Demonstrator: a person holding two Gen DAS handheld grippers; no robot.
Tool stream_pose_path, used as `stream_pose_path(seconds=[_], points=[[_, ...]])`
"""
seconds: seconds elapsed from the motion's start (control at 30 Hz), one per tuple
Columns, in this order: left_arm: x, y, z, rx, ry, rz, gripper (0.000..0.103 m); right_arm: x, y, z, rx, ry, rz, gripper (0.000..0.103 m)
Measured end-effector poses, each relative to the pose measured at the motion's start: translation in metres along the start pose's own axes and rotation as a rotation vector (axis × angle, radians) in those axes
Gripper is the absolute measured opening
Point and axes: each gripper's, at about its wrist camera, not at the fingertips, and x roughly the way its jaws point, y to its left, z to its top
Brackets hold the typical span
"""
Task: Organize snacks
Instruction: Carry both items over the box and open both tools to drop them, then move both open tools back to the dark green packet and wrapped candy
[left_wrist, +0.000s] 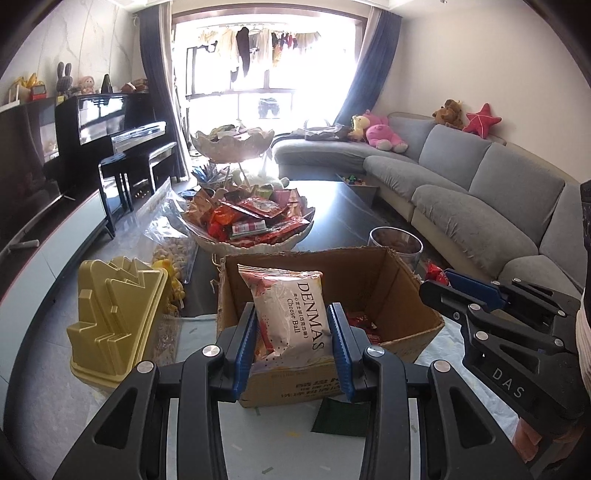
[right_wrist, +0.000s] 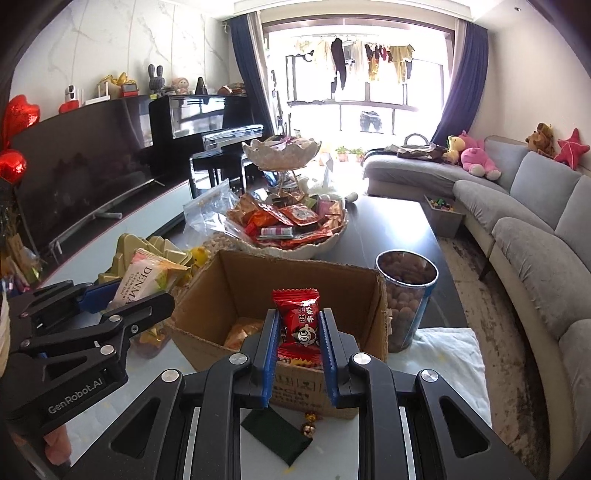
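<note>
Progress check on the snack sorting: I'd call it somewhere in the middle, judging by how things sit. My left gripper (left_wrist: 293, 332) has its fingers clamped on a white cheese ball bag (left_wrist: 291, 314), held upright over the near edge of the cardboard box (left_wrist: 373, 273). My right gripper (right_wrist: 298, 345) has its fingers pinched narrow on a small red candy packet (right_wrist: 297, 323), also hovering at the near side of that same box.

The box still has a few wrapped bits at the bottom, some red, some orange, so it isn't emptied out. Behind it on the table (right_wrist: 391, 225), the lower bowl (left_wrist: 258, 243) of the tiered stand is already heaped with red and orange packets, and the upper bowl (left_wrist: 231, 146) has some stuff in it too, hard to tell what exactly against the window glare.

My guess is the stuff goes from box to bowls, so both packets in hand need placing, plus whatever's left in the box. There's also a clear tub of nuts (right_wrist: 404, 306) just right of the box and a bag of nuts (left_wrist: 173, 258) off to the left, neither touched at this point.
</note>
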Motion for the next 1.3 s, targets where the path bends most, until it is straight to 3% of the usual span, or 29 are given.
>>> stream_pose_path(seconds=[0.37,0.4,0.43,0.47,0.5,0.53,0.57,0.7,0.93,1.3], points=[[0.045,0.009,0.015,-0.014,0.036,0.011,0.039,0.042,-0.011,0.011,0.002,0.025,-0.019,0.023],[0.047,0.009,0.016,-0.012,0.037,0.019,0.041,0.045,-0.012,0.012,0.004,0.029,-0.020,0.023],[0.049,0.011,0.017,-0.012,0.041,0.033,0.055,0.049,-0.013,0.013,0.006,0.032,-0.022,0.023],[0.049,0.012,0.015,-0.013,0.041,0.048,0.068,0.051,-0.013,0.014,0.006,0.030,-0.027,0.029],[0.046,0.014,0.013,-0.013,0.031,0.053,0.070,0.053,-0.013,0.014,0.001,0.032,-0.038,0.037],[0.044,0.015,0.010,-0.011,0.022,0.056,0.070,0.055,-0.013,0.014,0.002,0.038,-0.051,0.054],[0.041,0.016,0.007,-0.009,0.020,0.058,0.070,0.055,-0.014,0.011,0.011,0.034,-0.068,0.057],[0.029,0.015,-0.004,-0.017,0.019,0.024,0.071,0.045,-0.014,-0.001,0.000,0.011,-0.086,0.057],[0.006,-0.002,-0.030,0.022,-0.001,0.015,0.074,0.018,-0.011,-0.021,-0.005,-0.019,-0.045,0.057],[0.004,-0.020,-0.077,0.065,0.038,-0.026,0.084,0.008,-0.018,-0.067,0.006,0.041,-0.036,0.057]])
